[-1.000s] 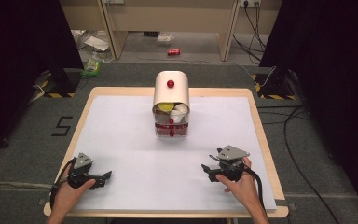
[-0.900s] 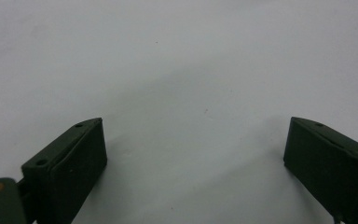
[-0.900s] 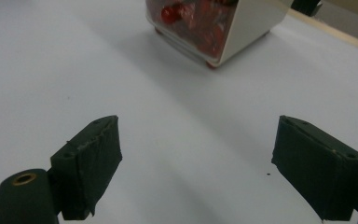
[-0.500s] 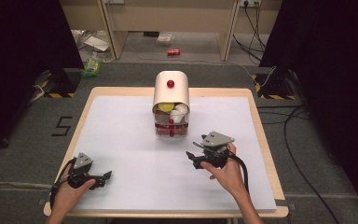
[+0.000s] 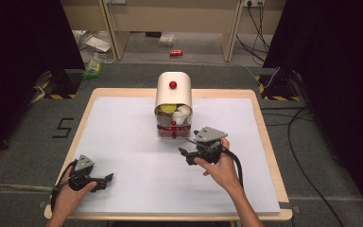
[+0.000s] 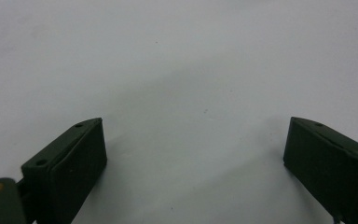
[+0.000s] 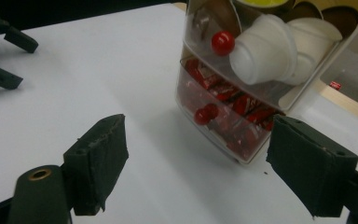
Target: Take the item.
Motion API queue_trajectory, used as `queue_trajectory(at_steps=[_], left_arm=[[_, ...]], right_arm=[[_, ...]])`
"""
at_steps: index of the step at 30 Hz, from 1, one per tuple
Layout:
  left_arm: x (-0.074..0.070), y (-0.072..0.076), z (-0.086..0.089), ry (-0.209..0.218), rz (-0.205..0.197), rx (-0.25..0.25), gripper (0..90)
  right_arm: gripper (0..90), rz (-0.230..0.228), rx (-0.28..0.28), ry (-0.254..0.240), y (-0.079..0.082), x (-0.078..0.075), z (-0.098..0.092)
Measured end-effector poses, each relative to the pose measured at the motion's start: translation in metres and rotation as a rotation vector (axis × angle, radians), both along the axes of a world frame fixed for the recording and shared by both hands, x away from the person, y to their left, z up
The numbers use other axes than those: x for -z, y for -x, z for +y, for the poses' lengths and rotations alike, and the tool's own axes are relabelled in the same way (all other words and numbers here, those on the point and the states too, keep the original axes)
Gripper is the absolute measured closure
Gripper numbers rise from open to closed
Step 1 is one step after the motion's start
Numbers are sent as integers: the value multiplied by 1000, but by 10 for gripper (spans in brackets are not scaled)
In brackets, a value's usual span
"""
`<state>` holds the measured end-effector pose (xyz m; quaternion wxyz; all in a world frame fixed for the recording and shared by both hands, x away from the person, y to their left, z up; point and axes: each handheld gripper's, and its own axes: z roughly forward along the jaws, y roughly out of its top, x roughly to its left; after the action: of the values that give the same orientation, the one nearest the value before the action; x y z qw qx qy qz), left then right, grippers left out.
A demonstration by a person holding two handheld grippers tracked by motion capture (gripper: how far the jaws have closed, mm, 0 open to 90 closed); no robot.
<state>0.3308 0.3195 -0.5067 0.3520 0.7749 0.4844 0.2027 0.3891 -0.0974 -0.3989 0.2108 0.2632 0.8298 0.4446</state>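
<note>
The right gripper is hovering open, jaws just narrowing on nothing, centre frame; its own view is revealing red packets inside the drawer box.

The left gripper is sitting open at lower left.

Overhead, plus two close jaw-level views

- The white surface was evenly and brightly lit from above, while the room at both sides fell into near black.
- Shadows in the high view were soft and short.
- In the left gripper view a faint grey shadow lay on the sheet between the dark jaws, and the picture was soft and grainy.
- In the right gripper view the clear container looked slightly blurred, with small glints on its red knobs.
</note>
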Motion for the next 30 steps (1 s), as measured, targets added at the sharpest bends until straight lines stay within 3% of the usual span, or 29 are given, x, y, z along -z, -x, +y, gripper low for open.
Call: queue_trajectory(at_steps=[9,20,30], left_arm=[[0,0,0,-1,1,0,51],[0,0,0,0,0,0,51],[0,0,0,0,0,0,51]], right_arm=[[217,-31,-2,-33,-12,-19,13],[223,-59,-13,-13,-32,-36,35],[226,-55,-16,-5,-50,-34,50]])
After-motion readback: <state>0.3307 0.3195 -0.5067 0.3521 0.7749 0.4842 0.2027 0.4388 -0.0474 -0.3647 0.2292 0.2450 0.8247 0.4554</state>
